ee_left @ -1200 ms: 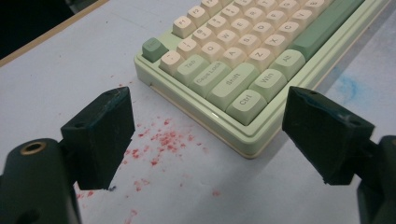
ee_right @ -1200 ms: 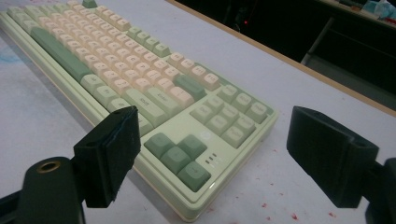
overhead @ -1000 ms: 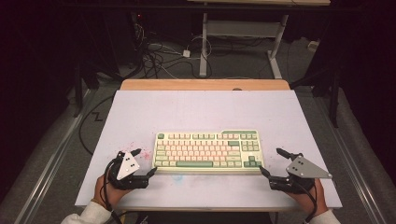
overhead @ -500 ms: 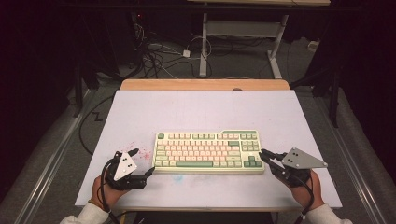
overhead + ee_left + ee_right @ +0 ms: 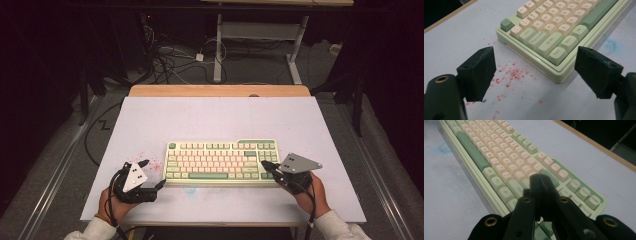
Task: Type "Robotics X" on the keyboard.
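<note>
A cream and green keyboard (image 5: 222, 160) lies across the near half of the white table (image 5: 215, 117). My left gripper (image 5: 152, 175) stands open just off the keyboard's near left corner (image 5: 556, 75), its two jaws wide apart with nothing between them. My right gripper (image 5: 264, 165) is shut, and its joined tips (image 5: 539, 178) hover over the keys at the keyboard's (image 5: 506, 160) right end. Whether the tips touch a key I cannot tell.
Red specks (image 5: 509, 75) and a faint blue smear (image 5: 610, 46) mark the table surface near the keyboard. A wooden strip (image 5: 220, 91) edges the table's far side. Beyond it lie cables (image 5: 170, 60) and desk legs on the floor.
My right gripper has shut and moved left onto the keyboard's right end. The left gripper has stayed open and shifted only slightly.
</note>
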{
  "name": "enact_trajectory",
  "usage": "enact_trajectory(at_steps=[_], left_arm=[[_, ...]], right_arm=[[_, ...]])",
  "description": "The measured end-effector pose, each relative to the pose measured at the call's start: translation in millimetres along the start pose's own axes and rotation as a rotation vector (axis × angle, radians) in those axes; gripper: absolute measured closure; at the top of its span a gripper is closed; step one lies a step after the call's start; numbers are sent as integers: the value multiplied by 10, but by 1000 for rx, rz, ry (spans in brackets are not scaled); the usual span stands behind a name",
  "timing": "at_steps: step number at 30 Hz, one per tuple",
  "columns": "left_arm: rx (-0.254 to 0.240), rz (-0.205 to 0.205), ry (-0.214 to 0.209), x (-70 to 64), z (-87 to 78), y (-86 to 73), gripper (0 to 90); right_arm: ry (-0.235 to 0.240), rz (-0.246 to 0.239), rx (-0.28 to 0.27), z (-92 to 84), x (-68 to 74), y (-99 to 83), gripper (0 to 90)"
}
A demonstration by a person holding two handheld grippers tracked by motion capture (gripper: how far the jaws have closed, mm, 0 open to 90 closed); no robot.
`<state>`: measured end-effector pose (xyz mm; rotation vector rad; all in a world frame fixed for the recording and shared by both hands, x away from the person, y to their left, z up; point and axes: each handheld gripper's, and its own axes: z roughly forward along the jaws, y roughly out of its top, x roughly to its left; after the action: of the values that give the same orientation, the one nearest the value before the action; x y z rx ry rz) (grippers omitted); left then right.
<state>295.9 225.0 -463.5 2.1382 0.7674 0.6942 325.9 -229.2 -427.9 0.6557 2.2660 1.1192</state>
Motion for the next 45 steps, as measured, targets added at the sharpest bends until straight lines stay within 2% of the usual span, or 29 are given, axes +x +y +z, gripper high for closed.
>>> enact_trajectory(at_steps=[4, 8, 16, 18, 36, 37, 40, 44, 45], left_arm=[[1, 1, -6, 7, 5, 0, 166], [6, 6, -13, 7, 18, -3, 166], [4, 5, -15, 7, 11, -12, 166], [7, 6, -17, 6, 15, -12, 166], [21, 10, -21, 1, 35, -1, 170], [18, -2, -27, 12, 38, 21, 179], [5, -7, -34, 20, 39, 62, 180], [-9, -15, -51, 32, 57, 164, 228], [-12, -18, -58, 37, 62, 182, 276]], right_arm=[[27, -21, 45, 174, 54, 6, 900], [42, -18, 75, 287, 65, 2, 900], [56, -13, 107, 401, 97, 8, 900], [59, -24, 117, 425, 113, 8, 900], [53, -31, 171, 483, 99, -7, 900], [51, -31, 173, 484, 101, -6, 900], [51, -34, 176, 485, 101, -4, 900], [49, -37, 172, 488, 103, -5, 900], [47, -40, 170, 489, 105, -6, 900]])
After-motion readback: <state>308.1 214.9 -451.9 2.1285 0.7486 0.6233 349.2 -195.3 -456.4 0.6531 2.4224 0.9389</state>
